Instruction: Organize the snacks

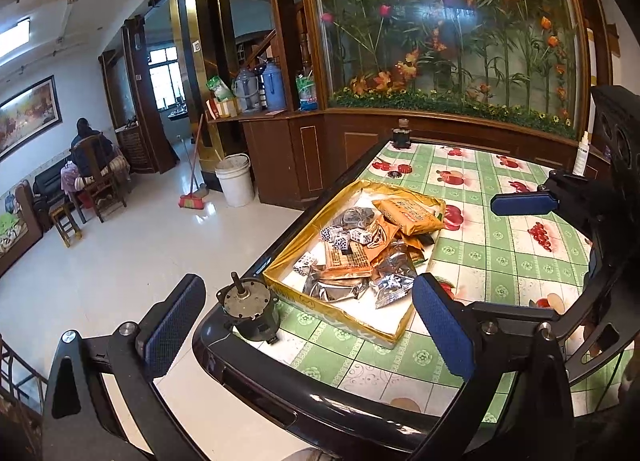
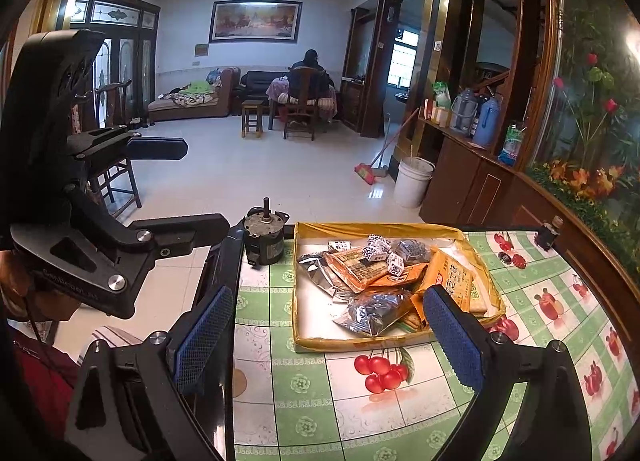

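At the bottom of the left wrist view, the left gripper (image 1: 310, 327) is seen with its blue padded jaws spread wide and nothing held between them; its left finger hangs past the table edge over the floor, its right finger over the tablecloth. In the right wrist view, the right gripper (image 2: 332, 341) is likewise shown at the bottom of the frame with jaws spread wide and empty, above the table (image 2: 320, 401), which is covered by a green checked cloth printed with cherries.

Just beyond both grippers, in the middle of each frame, a shallow gold-edged tray (image 1: 320, 303) is set on the cloth near the table's edge. Inside it the snacks are piled loosely: orange packets (image 1: 408, 213), silver foil packets (image 1: 394, 281) and small white cubes with dark dots (image 1: 340, 237). The same tray (image 2: 360, 341) is seen from the other side in the right wrist view, with the orange packets (image 2: 452, 281) toward its right side and the dotted cubes (image 2: 380, 249) toward its far edge.

A small motor (image 1: 250, 309) with an upright shaft stands on the table's corner, just beside the tray.

Farther off, at the upper middle of the left wrist frame, a small dark bottle (image 1: 401, 134) stands at the table's far edge. Beyond it on the floor, a white bucket (image 2: 412, 181) and a broom (image 2: 370, 169) are seen.
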Motion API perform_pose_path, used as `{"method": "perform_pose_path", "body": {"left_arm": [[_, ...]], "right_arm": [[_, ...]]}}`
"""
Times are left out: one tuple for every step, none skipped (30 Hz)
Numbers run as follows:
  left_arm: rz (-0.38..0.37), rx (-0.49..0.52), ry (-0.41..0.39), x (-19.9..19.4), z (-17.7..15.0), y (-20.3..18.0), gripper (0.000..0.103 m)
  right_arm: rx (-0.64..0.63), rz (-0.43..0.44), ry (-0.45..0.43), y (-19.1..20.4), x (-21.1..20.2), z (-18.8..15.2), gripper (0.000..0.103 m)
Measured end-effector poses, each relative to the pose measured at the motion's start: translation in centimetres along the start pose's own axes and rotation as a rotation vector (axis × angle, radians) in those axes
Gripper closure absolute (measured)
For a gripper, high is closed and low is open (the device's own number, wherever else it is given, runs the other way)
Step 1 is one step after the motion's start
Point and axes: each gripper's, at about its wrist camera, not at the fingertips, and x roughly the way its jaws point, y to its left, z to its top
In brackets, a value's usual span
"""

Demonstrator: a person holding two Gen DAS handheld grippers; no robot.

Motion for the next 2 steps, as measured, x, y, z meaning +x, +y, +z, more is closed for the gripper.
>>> {"method": "perform_pose_path", "body": {"left_arm": [[-0.001, 0.001, 0.001, 0.01, -0.01, -0.05, 0.0], [-0.002, 0.002, 0.002, 0.02, -0.08, -0.18, 0.0]], "right_arm": [[0.002, 0.0, 0.002, -0.02, 0.05, -0.05, 0.006], [0.004, 0.0, 0.003, -0.11, 0.04, -0.09, 0.006]]}}
